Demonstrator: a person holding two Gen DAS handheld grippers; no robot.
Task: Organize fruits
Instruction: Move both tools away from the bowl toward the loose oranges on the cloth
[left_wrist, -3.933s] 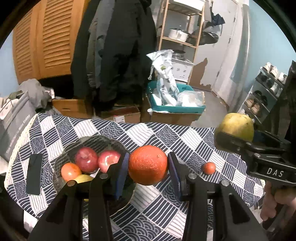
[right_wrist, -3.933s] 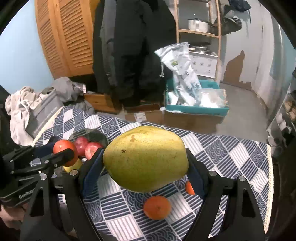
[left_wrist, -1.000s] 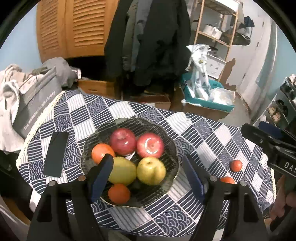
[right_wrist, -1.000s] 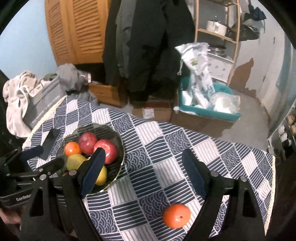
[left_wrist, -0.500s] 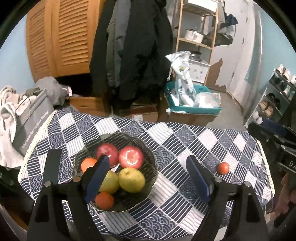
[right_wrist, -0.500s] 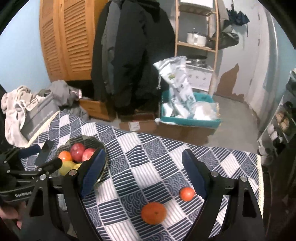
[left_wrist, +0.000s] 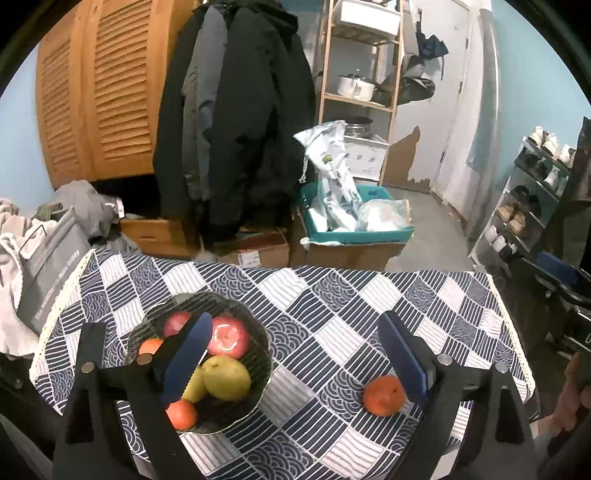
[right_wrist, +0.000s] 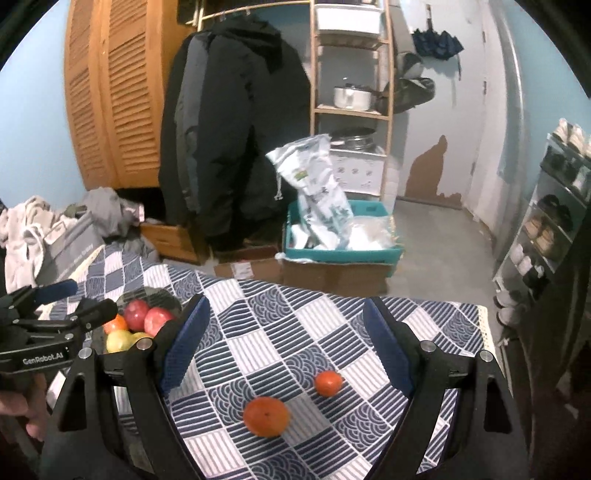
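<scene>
A dark glass bowl (left_wrist: 236, 306) stands on the left of the checked tablecloth (left_wrist: 332, 295). It holds two red apples (left_wrist: 226, 341), a yellow-green fruit (left_wrist: 226, 376) and small oranges (left_wrist: 181, 413). My left gripper (left_wrist: 295, 356) hovers above the near edge, its jaws opening with nothing between them. A loose orange (left_wrist: 383, 395) lies by its right finger. My right gripper (right_wrist: 284, 347) is open and empty above two loose oranges: a bigger one (right_wrist: 266, 416) and a smaller one (right_wrist: 328, 383). The bowl (right_wrist: 162, 295) and the left gripper (right_wrist: 55, 302) show at the left of the right wrist view.
A black flat object (left_wrist: 91, 343) lies on the cloth left of the bowl. A grey bag (left_wrist: 48, 273) leans at the table's left side. Past the far edge stand cardboard boxes, a teal crate (left_wrist: 354, 232) and hanging coats. A shoe rack (left_wrist: 528, 206) is on the right.
Both grippers drew back and rose from the bowl, so it sits further left and smaller. The left jaws widened. Earlier the left held an orange and the right a large yellow-green fruit; both are empty now.
</scene>
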